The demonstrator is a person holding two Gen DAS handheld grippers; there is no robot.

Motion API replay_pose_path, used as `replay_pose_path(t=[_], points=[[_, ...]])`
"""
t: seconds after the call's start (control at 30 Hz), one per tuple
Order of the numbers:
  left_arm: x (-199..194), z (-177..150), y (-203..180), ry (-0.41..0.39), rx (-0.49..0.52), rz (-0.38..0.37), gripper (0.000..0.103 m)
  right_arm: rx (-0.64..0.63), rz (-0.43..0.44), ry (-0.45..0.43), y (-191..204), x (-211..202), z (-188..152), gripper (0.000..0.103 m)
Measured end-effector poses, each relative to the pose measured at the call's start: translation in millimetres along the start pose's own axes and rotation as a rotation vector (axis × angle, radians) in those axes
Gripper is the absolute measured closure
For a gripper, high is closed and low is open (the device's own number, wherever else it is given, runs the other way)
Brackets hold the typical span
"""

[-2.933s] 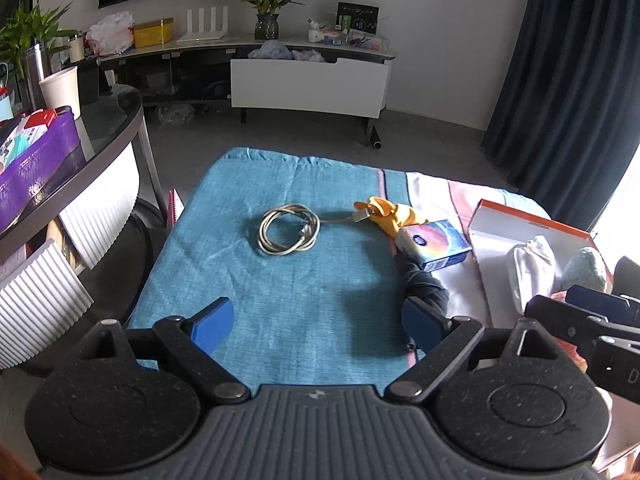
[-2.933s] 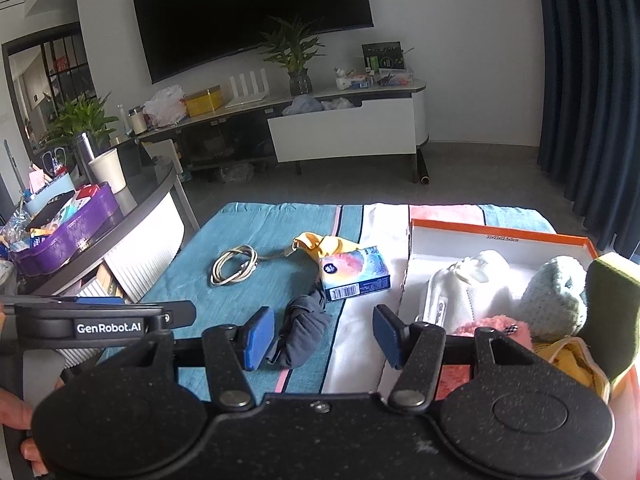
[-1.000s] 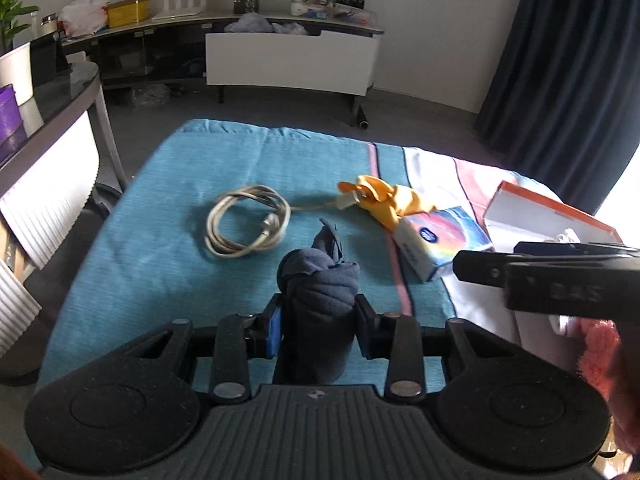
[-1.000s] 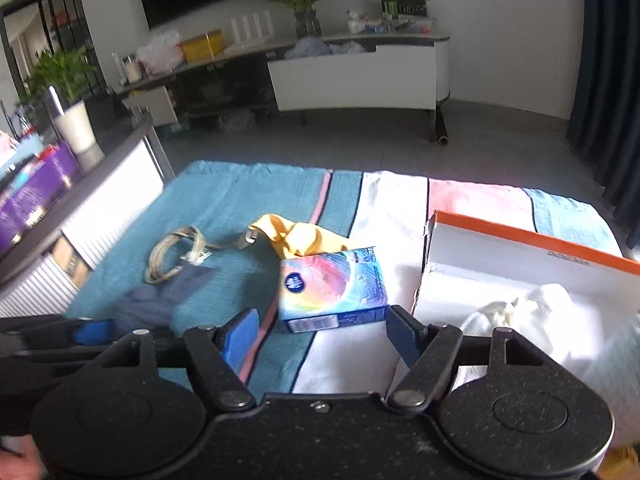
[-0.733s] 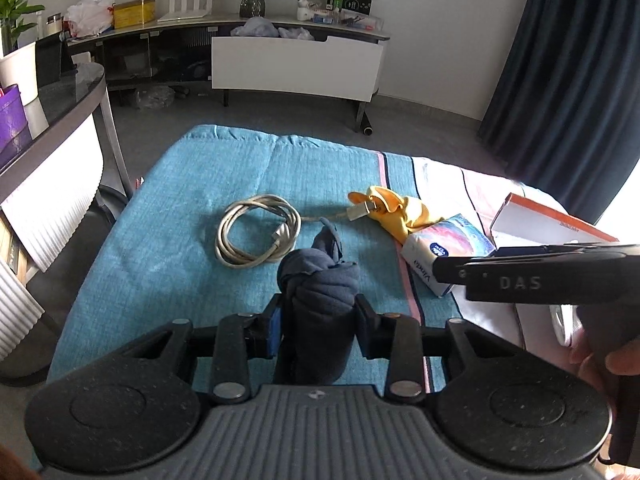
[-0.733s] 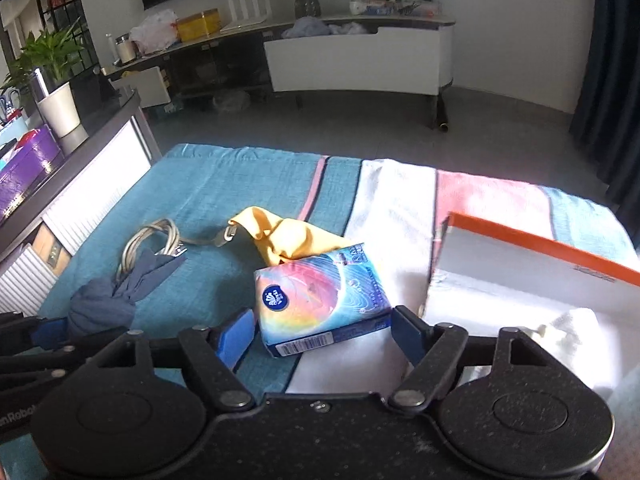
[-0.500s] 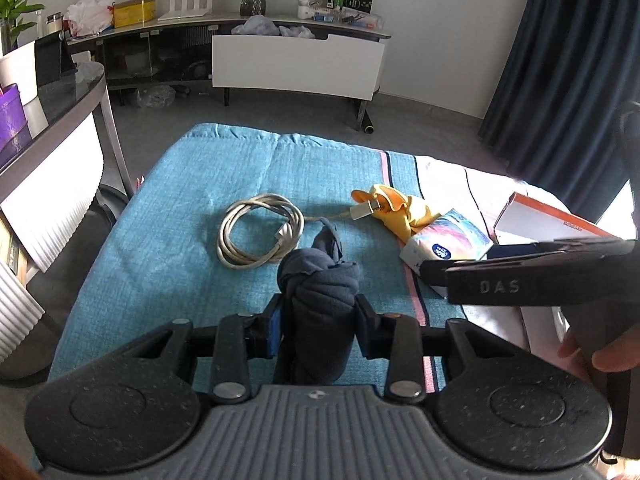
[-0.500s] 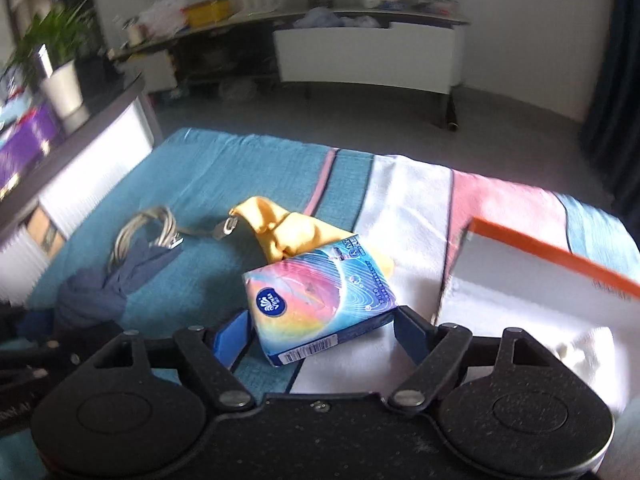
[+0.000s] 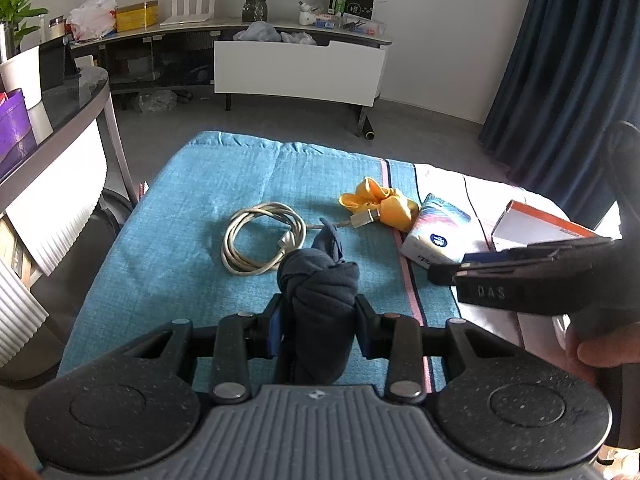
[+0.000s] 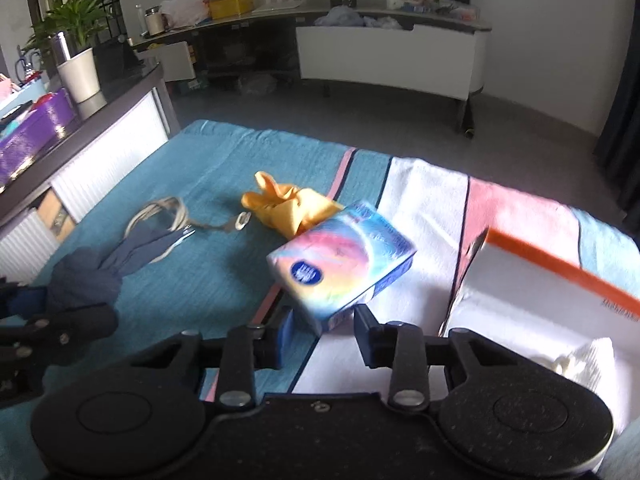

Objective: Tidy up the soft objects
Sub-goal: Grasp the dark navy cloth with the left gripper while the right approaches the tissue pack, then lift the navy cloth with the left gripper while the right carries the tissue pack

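Left claw: closed down tight on a dark blue bundle of cloth, low in the middle of the left wrist view; the pads dent its sides and its knotted top pokes up past them.
Right claw: its jaws have just been closing. They now stand about half open, with the near corner of the tissue pack between them in the lower middle of the right wrist view. Whether the pads already press on it I cannot tell; the picture is blurred there.
Bundle, handling: likely light and squashy, so it gives under the pads; a hold across the thick middle looks safest.
Tissue pack, handling: probably light, soft under a slick film wrapper, so it may slip or buckle. Better taken across its narrow width than by a corner.
Yellow cloth: just behind the pack, touching it or nearly so; limp, best pinched at a bunched fold.
Cable: coiled on the blue blanket, centre left of the left wrist view; not a soft thing.
Box: orange-rimmed, right edge of the right wrist view, pale soft things inside.
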State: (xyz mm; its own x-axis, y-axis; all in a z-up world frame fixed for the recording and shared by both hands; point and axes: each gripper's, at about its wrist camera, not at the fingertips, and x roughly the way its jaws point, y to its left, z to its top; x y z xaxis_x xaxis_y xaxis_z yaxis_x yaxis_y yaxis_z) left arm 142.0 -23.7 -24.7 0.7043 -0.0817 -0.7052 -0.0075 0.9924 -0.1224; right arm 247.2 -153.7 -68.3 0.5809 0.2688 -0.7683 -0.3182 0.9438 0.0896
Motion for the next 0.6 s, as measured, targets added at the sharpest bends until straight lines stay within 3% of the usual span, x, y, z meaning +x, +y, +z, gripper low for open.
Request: replay_pose_path(t=[0.03,0.1,0.3,0.4,0.5,0.6], points=[[0,0,0,-0.001,-0.002,0.0,0.066,0.008,-0.007,-0.015,0,-3,0,0.035],[-1,-1,1,-0.003,-0.01,0.003,0.066,0.059,-0.031,-0.042,-3,-9,1,0.01],[-1,0,5,-0.007,-0.016,0.004,0.066,0.302,-0.041,-0.025,-3,-2,17,0.01],[-2,0,11,-0.007,-0.024,0.007,0.066,0.38,-0.109,-0.002,4,12,25,0.01],[-2,1,15,-0.007,-0.031,0.014,0.066,0.41,-0.176,0.027,10,26,30,0.011],[-2,2,20,-0.009,-0.035,0.016,0.066,0.35,-0.213,0.022,16,26,30,0.024]])
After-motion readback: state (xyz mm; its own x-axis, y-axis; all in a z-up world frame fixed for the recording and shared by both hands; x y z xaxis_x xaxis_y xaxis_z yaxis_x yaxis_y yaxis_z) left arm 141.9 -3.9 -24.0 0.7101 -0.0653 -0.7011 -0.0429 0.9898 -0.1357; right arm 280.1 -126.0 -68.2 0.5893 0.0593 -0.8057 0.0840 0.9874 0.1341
